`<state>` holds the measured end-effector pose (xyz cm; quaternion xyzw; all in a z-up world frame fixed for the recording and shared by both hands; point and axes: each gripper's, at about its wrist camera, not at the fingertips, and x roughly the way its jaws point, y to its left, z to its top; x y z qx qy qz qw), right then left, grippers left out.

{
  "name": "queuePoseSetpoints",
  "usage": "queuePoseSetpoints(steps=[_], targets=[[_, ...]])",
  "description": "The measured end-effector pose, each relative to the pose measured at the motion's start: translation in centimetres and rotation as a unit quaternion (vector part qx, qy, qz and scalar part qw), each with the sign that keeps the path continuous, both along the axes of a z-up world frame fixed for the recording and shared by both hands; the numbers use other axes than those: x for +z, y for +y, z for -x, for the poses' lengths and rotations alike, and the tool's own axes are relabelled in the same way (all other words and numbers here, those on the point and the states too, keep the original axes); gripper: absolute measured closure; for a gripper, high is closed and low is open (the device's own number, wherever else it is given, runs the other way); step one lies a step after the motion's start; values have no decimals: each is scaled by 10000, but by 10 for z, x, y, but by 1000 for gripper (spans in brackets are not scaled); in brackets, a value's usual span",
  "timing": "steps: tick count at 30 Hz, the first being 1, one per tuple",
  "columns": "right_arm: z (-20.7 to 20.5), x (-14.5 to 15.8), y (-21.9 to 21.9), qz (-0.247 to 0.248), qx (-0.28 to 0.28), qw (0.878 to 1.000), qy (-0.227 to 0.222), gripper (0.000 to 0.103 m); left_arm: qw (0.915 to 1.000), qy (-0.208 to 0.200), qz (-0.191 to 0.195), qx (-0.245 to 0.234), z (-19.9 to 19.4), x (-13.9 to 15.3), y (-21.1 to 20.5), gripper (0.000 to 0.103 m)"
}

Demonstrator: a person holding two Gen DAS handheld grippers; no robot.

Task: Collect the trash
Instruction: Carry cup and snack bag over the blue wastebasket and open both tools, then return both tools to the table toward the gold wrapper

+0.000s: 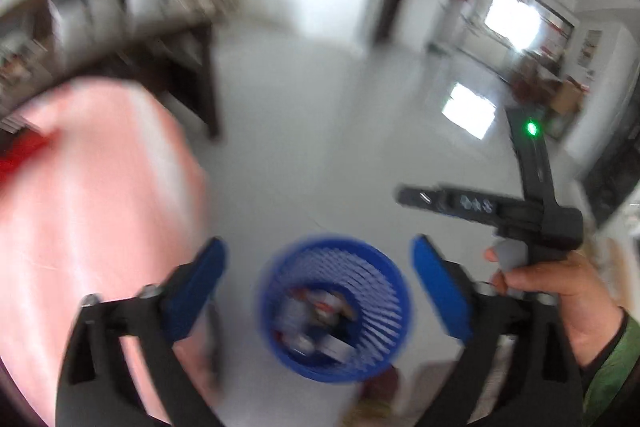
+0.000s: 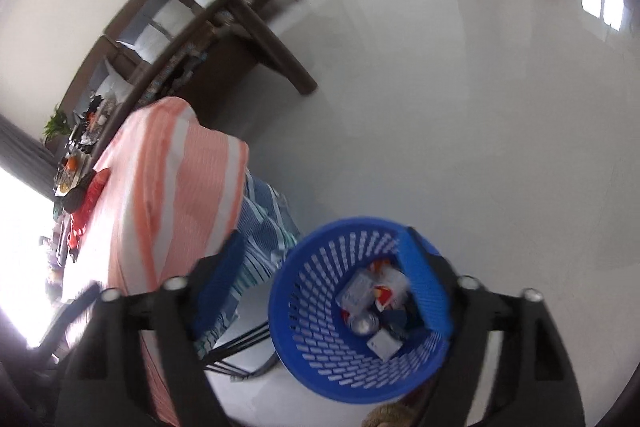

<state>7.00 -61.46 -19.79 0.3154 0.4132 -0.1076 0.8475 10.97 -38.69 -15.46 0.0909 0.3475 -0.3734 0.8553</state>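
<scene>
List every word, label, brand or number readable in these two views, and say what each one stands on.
No text can be read.
Black right gripper, seen from the left wrist: raised marks on its finger, too blurred to read.
Red and white wrapper in the blue plastic mesh bin: print too small.
White box in the bin: too small.

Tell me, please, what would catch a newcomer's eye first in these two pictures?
The blue perforated basket on the pale floor draws the eye first, already holding wrappers and a small can. Both tongs, the left tongs and right tongs, stand open and empty above it. Beside the basket hangs an orange-and-white striped cloth over a table.
</scene>
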Motion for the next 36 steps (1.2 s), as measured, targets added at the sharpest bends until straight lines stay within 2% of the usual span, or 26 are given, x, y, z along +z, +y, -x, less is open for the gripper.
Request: queuePoseSetpoints(steps=[3,5,7,9,11,14,18,21,24,26,29,32,36], targets=[[-5,19,25,704,221,9970,-222,5,9991,-324,-36,272,2,14,37,5],[-9,29,45,1232,424,9907,-390,5,9973,-429,-7,590,6,18,67,5],[-14,41,77,1974,817,9750,-606,5,9940,-636,33,885,7,22,97,5],[-20,47,102,2405,1030,9630,-647,5,9889,-893,-207,1165,5,20,126,5],[-26,50,133,2310,1286,9619,-702,5,9846,-947,-500,1380,1,17,150,5],[-39,54,171,1980,1519,9655,-743,5,9789,-676,-836,1736,-15,12,196,5],[-64,67,228,1895,1700,9631,-876,5,9680,-354,-729,2375,-41,9,259,5],[-95,71,265,1647,1932,9654,-591,5,9572,-22,-602,2830,-59,9,312,5],[-113,73,298,1474,2155,9638,-545,5,9440,109,-754,3211,-78,8,354,5],[-122,70,320,1434,2385,9594,-452,5,9383,164,-879,3341,-88,7,373,5],[-126,61,343,1398,2675,9529,-299,5,9357,246,-933,3393,-98,7,394,5],[-127,52,357,1431,2812,9488,-152,5,9360,378,-830,3401,-106,4,410,5],[-131,39,360,1351,2804,9503,45,5,9361,659,-679,3387,-107,-11,418,5]])
